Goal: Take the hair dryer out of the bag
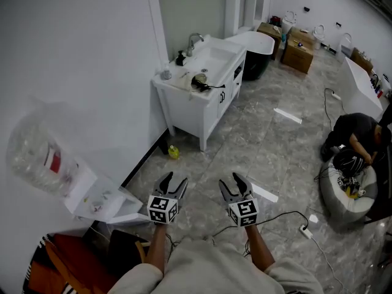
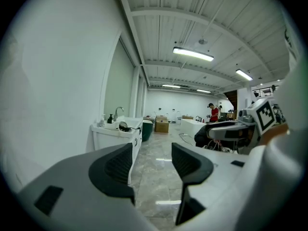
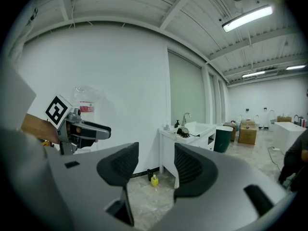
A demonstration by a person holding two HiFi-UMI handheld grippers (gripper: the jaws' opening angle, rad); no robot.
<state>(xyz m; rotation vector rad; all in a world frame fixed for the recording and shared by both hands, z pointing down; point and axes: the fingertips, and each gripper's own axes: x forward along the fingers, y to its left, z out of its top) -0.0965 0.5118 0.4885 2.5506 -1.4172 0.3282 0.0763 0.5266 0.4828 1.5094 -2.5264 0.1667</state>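
A clear plastic bag (image 1: 38, 153) with a red label hangs blurred against the white wall at the left; it shows again in the right gripper view as the bag (image 3: 86, 101). A black thing with a cord, like a hair dryer (image 1: 199, 82), lies on the white vanity top (image 1: 184, 81), also seen small in the left gripper view (image 2: 124, 126). My left gripper (image 1: 174, 183) and right gripper (image 1: 236, 183) are held side by side over the floor, far from both. Each is open with nothing between its jaws (image 2: 151, 162) (image 3: 151, 165).
The white vanity (image 1: 211, 100) with sink and faucet stands along the wall, a yellow bottle (image 1: 174, 151) on the floor beside it. A person (image 1: 356, 141) crouches at the right. Cardboard boxes (image 1: 299, 49) sit far back. A cable and power strip (image 1: 304, 229) lie on the marble floor.
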